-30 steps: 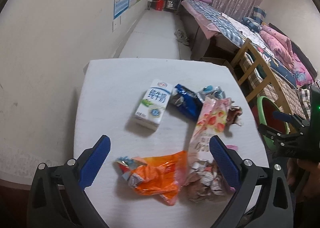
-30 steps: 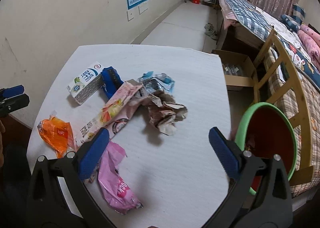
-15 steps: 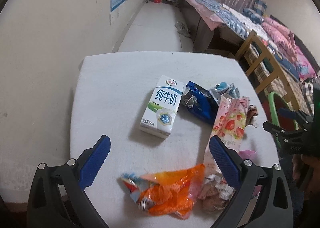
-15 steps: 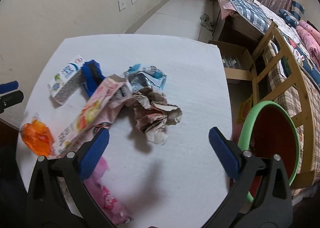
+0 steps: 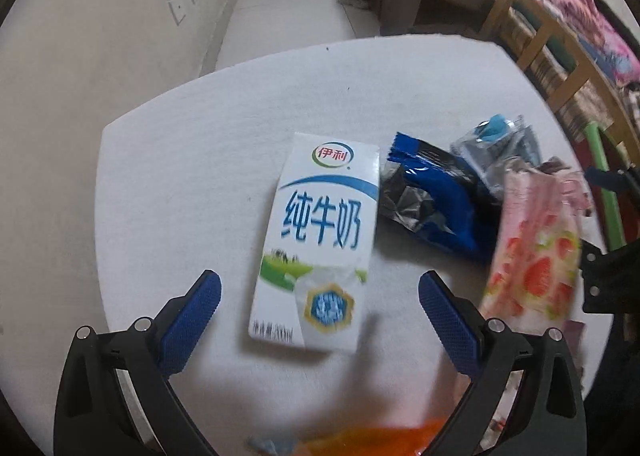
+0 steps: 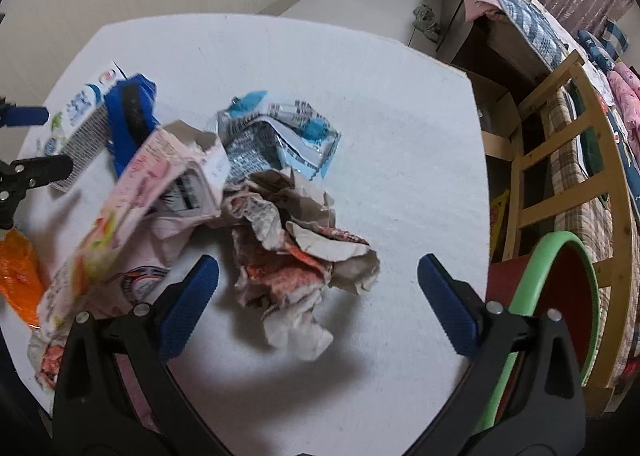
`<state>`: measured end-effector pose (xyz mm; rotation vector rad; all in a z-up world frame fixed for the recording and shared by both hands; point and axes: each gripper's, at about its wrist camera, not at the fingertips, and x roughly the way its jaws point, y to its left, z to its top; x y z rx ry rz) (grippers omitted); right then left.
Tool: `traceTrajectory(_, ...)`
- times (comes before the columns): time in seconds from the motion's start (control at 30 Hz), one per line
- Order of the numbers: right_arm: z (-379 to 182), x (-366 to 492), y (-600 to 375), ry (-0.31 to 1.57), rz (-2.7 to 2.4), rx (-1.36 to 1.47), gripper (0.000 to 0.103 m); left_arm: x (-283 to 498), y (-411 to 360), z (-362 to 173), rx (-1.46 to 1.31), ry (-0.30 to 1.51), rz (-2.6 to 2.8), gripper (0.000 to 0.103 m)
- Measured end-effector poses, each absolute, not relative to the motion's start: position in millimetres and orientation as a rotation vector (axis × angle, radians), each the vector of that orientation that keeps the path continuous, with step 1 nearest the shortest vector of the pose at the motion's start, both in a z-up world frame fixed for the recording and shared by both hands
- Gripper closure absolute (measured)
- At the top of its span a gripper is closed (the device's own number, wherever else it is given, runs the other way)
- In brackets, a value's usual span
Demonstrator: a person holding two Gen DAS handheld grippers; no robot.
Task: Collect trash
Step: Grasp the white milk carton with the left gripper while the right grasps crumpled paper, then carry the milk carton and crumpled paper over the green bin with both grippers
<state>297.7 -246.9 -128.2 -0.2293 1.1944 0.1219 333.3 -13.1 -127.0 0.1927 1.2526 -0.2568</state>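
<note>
We held our left gripper (image 5: 319,298) low over the white table (image 5: 192,160), and its two blue fingers (image 5: 192,316) were spread wide apart with nothing between them but air. The milk carton (image 5: 320,244) lay flat on the table right in front, its near end sitting between the two fingers. Just beside the carton lay a blue wrapper (image 5: 436,200), and next to that a long pink strawberry bag (image 5: 532,256). A bit of orange wrapper (image 5: 372,438) peeked out at the bottom.

Our right gripper (image 6: 318,296) was wide open too and held nothing. A crumpled paper ball (image 6: 304,260) lay on the table between its fingers. Behind the ball was a silver and blue packet (image 6: 280,136). The green-rimmed bin (image 6: 560,288) stood just beside the table on the right, next to a wooden chair (image 6: 568,144).
</note>
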Motion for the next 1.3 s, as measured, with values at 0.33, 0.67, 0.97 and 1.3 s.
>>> traceTrajectory(0.33,-139.4,305.4,-247.4,1.209,0.158,-0.227,0.029,346.7,-12.9,-144.6,0.191,1.297,-0.208,0.032)
traceTrajectory(0.67,-127.2,297.4,-244.7,1.197,0.190,-0.199,0.056,340.6,-8.4,-137.6,0.158,1.304,-0.221,0.052)
traceTrajectory(0.97,-109.7,272.7,-249.7,1.166,0.174,-0.200,0.058,314.3,10.8,-109.4,0.096,1.222,-0.178,0.053)
traceTrajectory(1.3,-58.9,226.6,-263.0,1.042,0.171,-0.159,0.058,255.2,7.7,-59.6,0.028,1.067,-0.203,0.053)
